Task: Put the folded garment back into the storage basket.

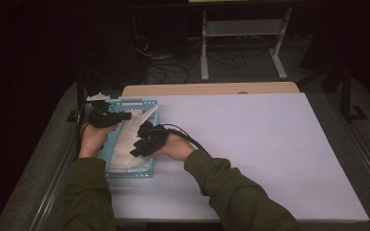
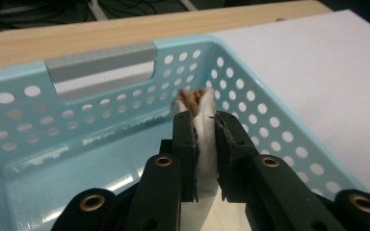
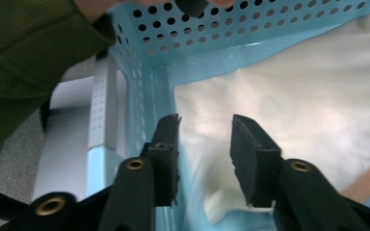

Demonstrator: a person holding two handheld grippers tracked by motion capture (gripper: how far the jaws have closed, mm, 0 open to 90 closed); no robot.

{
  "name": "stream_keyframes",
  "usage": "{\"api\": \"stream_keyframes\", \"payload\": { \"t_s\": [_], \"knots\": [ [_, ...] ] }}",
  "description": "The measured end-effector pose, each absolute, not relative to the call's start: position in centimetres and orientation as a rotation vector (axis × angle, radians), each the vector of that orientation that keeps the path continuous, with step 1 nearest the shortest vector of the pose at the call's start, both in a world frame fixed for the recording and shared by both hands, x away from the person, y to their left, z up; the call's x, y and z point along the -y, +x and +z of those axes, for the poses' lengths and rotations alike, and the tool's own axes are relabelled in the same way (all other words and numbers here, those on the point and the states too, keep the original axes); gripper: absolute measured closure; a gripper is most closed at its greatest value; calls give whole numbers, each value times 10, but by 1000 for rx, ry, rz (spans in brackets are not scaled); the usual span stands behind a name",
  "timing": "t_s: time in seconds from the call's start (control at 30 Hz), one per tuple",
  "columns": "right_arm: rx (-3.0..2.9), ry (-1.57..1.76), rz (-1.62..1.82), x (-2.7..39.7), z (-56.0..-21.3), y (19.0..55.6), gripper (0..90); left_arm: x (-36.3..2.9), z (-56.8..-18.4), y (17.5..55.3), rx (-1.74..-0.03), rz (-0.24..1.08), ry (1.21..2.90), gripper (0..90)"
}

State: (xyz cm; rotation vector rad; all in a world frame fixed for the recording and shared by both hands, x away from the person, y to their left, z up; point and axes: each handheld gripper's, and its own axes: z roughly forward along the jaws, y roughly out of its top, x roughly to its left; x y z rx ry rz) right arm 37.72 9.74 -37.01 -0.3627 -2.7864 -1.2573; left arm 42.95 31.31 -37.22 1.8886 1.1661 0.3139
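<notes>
A light blue perforated basket stands at the left of the white table top. A white cloth lies inside it. My left gripper is over the basket's far part, shut on a fold of the cloth, which sticks up between its jaws with a brownish bit at the tip. My right gripper hangs over the basket's right side. In the right gripper view its jaws stand apart above the cloth, close to the basket's corner, with nothing pinched between them.
The basket wall with its grey handle slot rises just beyond the left jaws. A green sleeve is close by the right gripper. A wooden table edge runs behind the white top. A metal rack and cables stand on the dark floor beyond.
</notes>
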Motion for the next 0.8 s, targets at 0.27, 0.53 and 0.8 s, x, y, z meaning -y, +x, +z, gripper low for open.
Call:
{"api": "stream_keyframes", "payload": {
  "t_s": [0.27, 0.53, 0.8],
  "knots": [
    [2761, -407, -1339, -65, -355, 378, 475, -314, -378, 433, -1195, 346, 1916, 782],
    [2761, -474, -1399, -36, -344, 381, 444, -314, -379, 435, -1205, 427, 1917, 489],
    [2772, -536, -1428, -13, -340, 387, 418, -306, -372, 434, -1157, 414, 1907, 280]
  ]
}}
